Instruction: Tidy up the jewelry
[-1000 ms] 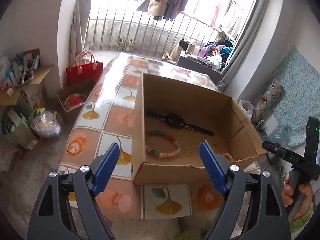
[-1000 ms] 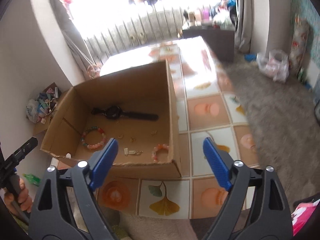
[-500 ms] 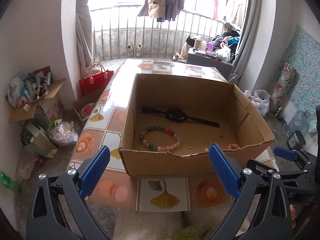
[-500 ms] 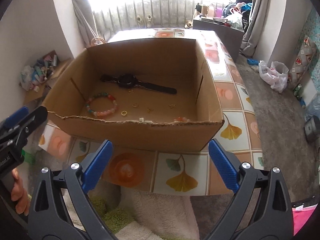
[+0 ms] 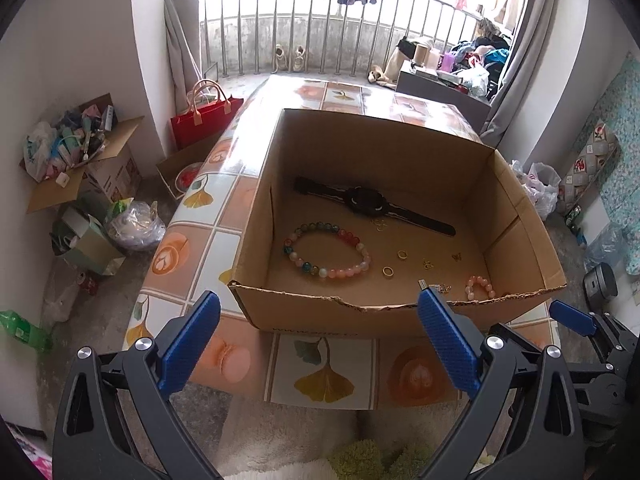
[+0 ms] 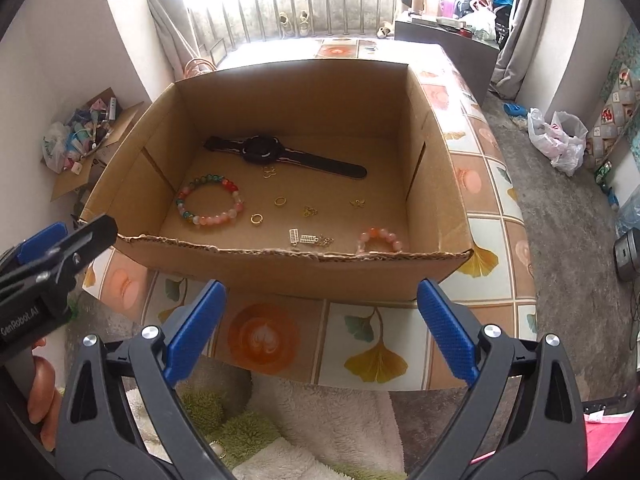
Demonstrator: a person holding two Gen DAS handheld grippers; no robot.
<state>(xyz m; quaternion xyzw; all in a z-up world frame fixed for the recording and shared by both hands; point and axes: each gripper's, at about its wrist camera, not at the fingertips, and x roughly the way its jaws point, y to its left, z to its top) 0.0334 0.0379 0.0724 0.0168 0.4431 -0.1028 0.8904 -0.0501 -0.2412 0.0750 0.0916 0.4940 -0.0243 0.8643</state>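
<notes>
Both tools, left (image 5: 318, 346) and right (image 6: 320, 334), spread, empty, near the box (image 6: 280, 268). Watch (image 6: 262, 152), bracelets, rings lie loose inside it; nothing on the desk (image 6: 360, 344). Either gathered or awaiting sorting.

Our left gripper (image 5: 320, 344) and right gripper (image 6: 318, 330) are black clamp frames with textured blue pads (image 6: 448, 334). Silver screws (image 6: 150, 333) stud them. White "GenRobot.AI" lettering (image 6: 20, 322) marks the left one's side.

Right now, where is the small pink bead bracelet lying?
The small pink bracelet lies on the floor of the cardboard box, in its near right corner, just behind the torn front edge and right of the little charms.
</notes>
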